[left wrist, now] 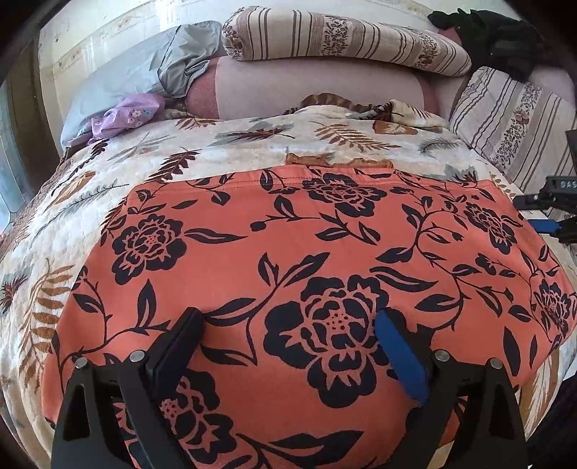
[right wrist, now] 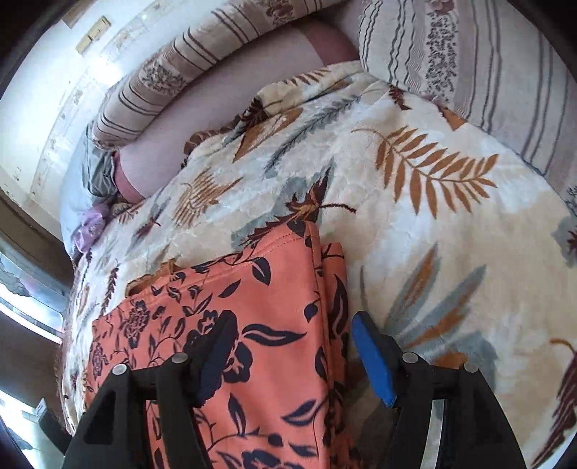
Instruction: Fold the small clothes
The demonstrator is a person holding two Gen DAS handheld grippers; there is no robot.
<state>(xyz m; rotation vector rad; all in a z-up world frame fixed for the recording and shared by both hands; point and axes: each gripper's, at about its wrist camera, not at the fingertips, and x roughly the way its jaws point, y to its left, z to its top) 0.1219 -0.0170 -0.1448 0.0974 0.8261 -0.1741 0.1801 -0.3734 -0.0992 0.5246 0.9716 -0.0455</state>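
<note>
Right, my left gripper (left wrist: 288, 324) hangs over the near half of the orange floral garment (left wrist: 306, 259), both fingers spread wide with a big dark flower showing between them, nothing pinched. That garment lies flat on the leaf-print blanket (left wrist: 230, 151), its stitched hem running across the far side; its near edge is cut off behind my gripper's black frame, so I can't see where it ends. At the far right of this view, a bit of my right gripper (left wrist: 548, 213) pokes in, mostly cropped out.

Over on my right wrist view, the right gripper (right wrist: 294, 332) is just as wide apart and grips nothing. Its dark finger sits above the cloth, its blue-padded finger (right wrist: 373, 360) above the blanket just right of the garment's right edge (right wrist: 333, 310), where a second layer peeks out beneath the top one. Whether either tip touches the fabric I can't tell.

Far back, a striped pillow (left wrist: 342, 34) lies across a pink cushion (left wrist: 317, 86), a grey cloth (left wrist: 180, 61) and a lilac one (left wrist: 126, 113) are bunched far left, and something black (left wrist: 494, 36) in the far right corner is too crumpled to identify.
</note>
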